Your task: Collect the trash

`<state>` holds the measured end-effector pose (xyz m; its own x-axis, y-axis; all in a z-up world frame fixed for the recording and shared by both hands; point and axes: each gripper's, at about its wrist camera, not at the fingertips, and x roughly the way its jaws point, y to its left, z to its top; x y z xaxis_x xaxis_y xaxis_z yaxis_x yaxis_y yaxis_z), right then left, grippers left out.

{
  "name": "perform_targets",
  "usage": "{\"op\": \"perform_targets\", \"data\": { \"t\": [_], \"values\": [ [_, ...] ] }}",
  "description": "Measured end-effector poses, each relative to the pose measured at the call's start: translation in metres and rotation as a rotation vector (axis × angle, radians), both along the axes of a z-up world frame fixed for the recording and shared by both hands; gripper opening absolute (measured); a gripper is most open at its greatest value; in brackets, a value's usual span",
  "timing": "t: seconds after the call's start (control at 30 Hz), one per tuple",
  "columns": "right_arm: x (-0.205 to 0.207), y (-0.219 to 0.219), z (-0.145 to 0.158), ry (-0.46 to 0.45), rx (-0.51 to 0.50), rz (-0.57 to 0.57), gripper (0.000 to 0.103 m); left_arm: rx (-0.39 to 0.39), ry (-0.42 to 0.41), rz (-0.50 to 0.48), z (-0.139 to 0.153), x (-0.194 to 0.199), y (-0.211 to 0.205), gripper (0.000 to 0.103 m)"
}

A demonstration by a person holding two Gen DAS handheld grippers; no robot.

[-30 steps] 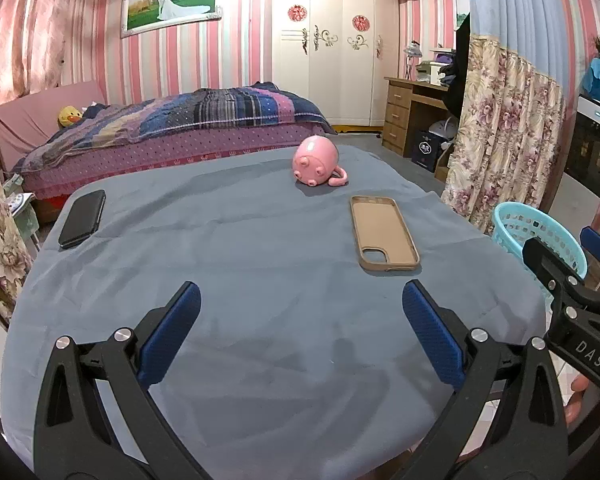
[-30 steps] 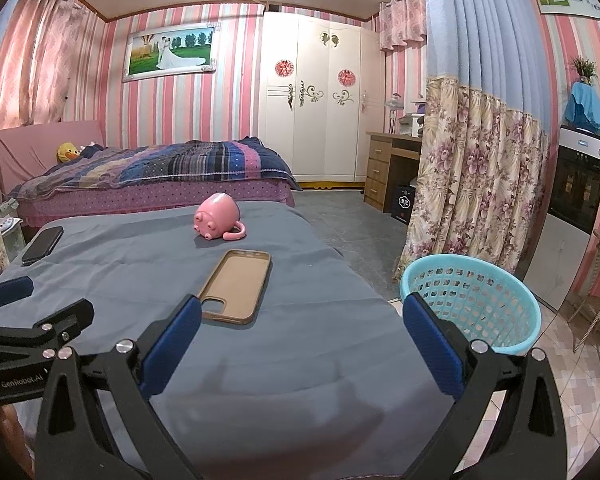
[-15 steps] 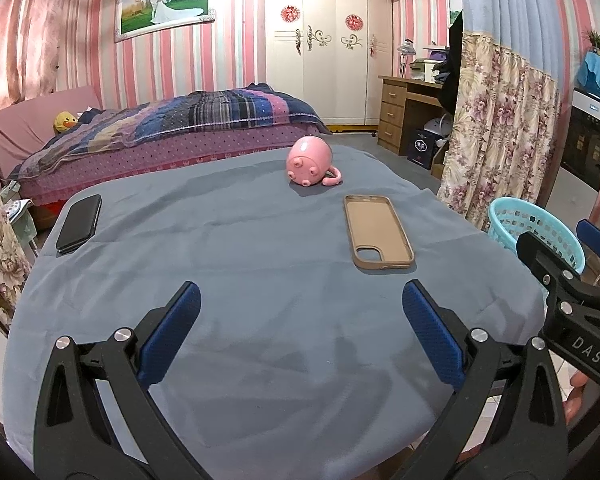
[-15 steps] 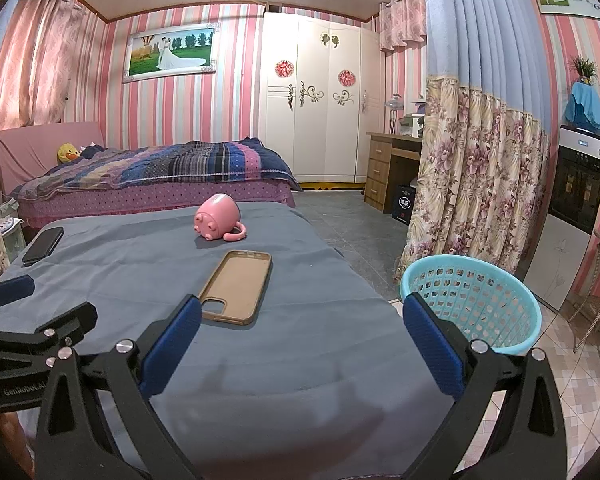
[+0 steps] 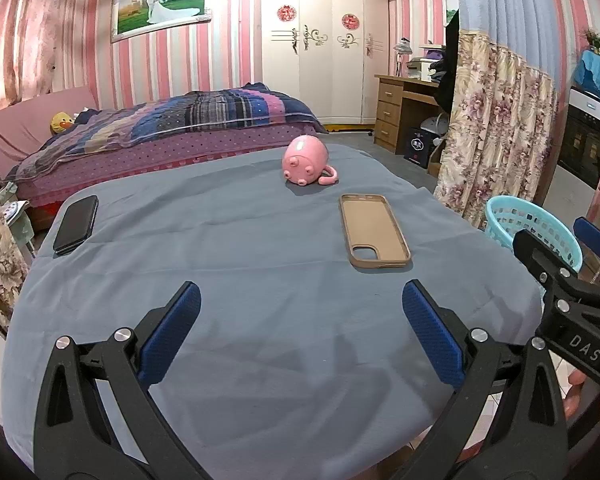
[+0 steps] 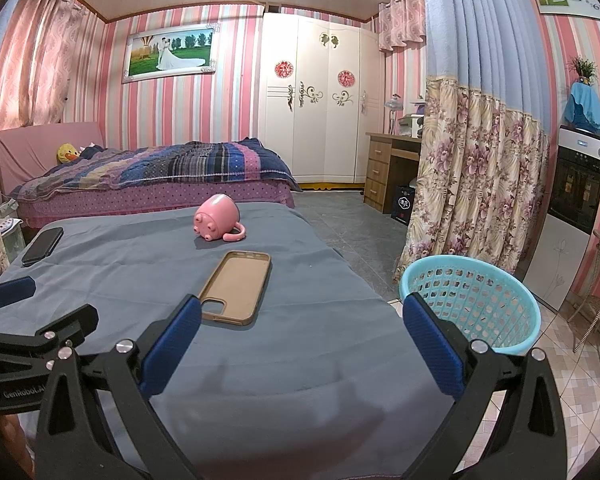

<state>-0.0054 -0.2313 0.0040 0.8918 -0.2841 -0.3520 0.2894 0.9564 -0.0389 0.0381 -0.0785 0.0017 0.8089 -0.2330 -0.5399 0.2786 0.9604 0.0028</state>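
Near half of table [image 5: 260, 360] bare; obstacles sit mid to far.

L gripper [image 5: 300, 320] & R gripper [image 6: 300, 336] both spread wide, nothing betw. fingers, over bare blue cloth at near edge. Tan phone case [image 5: 374, 230] lies flat toward right edge, just ahead of R gripper. Pink mug [image 5: 306, 161] on its side near far edge. Black phone [image 5: 76, 224] at left edge. Wide bare lane down centre betw. phone & case. Blue basket [image 6: 470, 304] on floor just off right edge, mouth open.

Both tongs are spread wide with nothing between the blue pads: left tongs [image 5: 301, 334] and right tongs [image 6: 302, 344] sit side by side, level, pointing forward.
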Motion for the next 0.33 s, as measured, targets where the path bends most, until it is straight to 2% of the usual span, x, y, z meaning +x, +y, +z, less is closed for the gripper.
{"op": "perform_targets", "data": {
  "t": [0.33],
  "values": [
    [0.0000, 0.0002, -0.0002, 0.001, -0.001, 0.000, 0.098, -0.014, 0.006, -0.003, -0.0008, 0.0014, 0.0033, 0.098]
  ]
}}
